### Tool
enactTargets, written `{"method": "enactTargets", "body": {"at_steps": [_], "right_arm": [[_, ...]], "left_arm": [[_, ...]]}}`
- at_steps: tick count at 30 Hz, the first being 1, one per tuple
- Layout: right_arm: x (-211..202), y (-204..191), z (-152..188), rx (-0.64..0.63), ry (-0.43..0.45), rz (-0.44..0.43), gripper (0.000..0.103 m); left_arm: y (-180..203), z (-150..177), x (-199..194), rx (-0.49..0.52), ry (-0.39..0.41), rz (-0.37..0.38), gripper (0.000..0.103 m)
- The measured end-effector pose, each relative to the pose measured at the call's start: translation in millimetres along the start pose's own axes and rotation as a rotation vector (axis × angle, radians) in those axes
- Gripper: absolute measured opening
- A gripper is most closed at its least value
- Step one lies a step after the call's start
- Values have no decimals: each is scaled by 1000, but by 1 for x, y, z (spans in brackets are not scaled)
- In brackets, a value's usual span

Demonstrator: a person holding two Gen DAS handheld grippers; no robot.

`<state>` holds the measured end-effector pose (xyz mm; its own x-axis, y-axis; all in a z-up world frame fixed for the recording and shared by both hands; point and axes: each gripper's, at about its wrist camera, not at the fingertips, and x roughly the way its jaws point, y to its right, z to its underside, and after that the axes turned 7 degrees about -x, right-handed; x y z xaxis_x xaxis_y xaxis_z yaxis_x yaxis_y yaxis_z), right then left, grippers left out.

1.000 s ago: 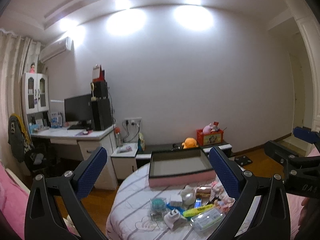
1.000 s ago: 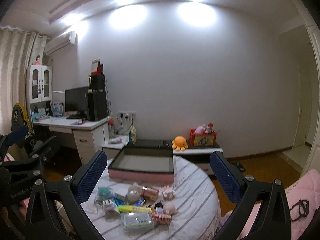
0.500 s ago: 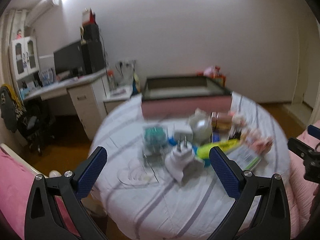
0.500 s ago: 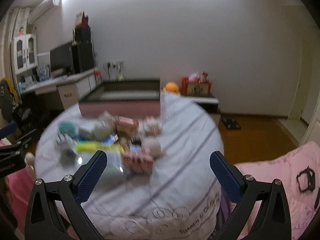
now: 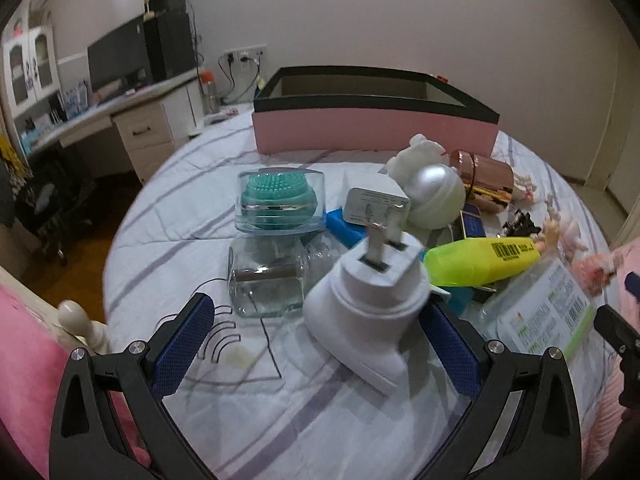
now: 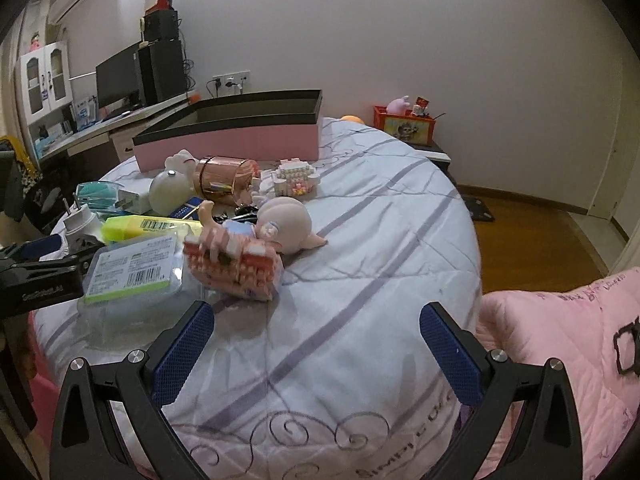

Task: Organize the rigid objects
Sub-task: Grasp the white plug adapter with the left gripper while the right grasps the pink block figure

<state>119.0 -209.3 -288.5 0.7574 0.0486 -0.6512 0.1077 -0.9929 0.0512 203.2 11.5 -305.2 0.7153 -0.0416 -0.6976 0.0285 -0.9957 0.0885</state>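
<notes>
One box (image 5: 372, 130), roughly a dozen trinkets (image 6: 236, 268)

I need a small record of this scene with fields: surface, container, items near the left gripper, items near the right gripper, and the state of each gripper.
surface: round table with striped cloth
container: pink box, open top, at the far side
near left gripper: white plug, glass bottle, teal brush case
near right gripper: pink block toy, doll
left state: open, holding nothing
right state: open, holding nothing

Plug adapter (image 5: 368, 304) before jar (image 5: 264, 288); box (image 5: 372, 128) behind.
</notes>
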Motion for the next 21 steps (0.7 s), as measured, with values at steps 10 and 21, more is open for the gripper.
{"method": "enactTargets", "body": {"at_steps": [10, 21], "right_arm": [[13, 5, -11, 37, 9, -70, 103], [33, -7, -26, 32, -13, -144, 103]], "left_arm": [[-9, 6, -8, 52, -3, 65, 80], [-13, 15, -13, 55, 13, 72, 82]]}}
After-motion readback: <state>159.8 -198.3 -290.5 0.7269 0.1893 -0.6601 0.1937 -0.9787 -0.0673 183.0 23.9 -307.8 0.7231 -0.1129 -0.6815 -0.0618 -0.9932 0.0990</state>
